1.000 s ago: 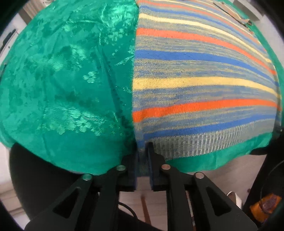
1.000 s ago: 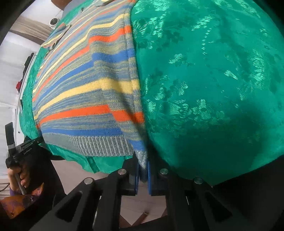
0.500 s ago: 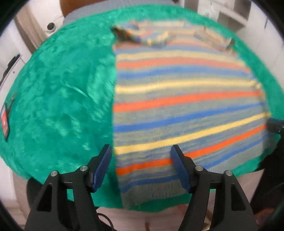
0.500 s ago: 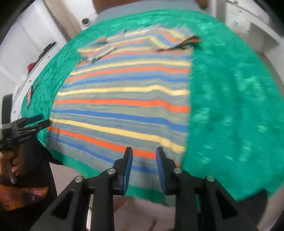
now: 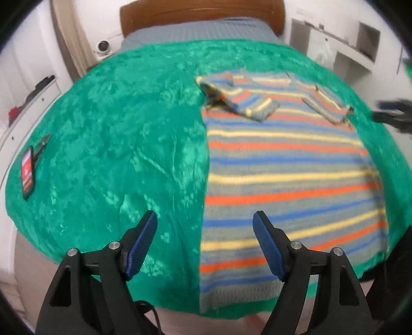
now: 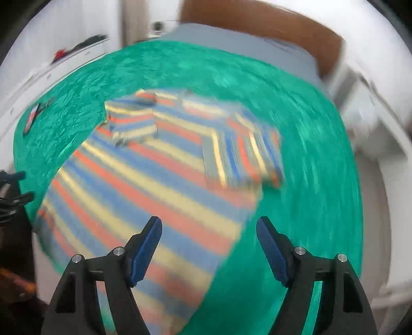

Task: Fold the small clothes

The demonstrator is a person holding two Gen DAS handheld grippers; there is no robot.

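A striped knit sweater in orange, blue, yellow and grey lies flat on a green patterned cloth. Both sleeves are folded in over its chest at the far end. My left gripper hovers above the sweater's near left edge, its jaws opening, nothing between them. My right gripper hangs over the near right edge, its jaws opening too and empty; that view is blurred. The right gripper's tips show blurred at the far right of the left wrist view.
A phone and a small dark tool lie on the cloth's left edge. A wooden headboard and grey bedding are beyond the cloth. White shelving stands at the right, a white counter at the left.
Both grippers let go of the sweater's hem corners and opened. They rose and pulled back, so the whole sweater now shows. The right gripper also rolled and swung to the right.
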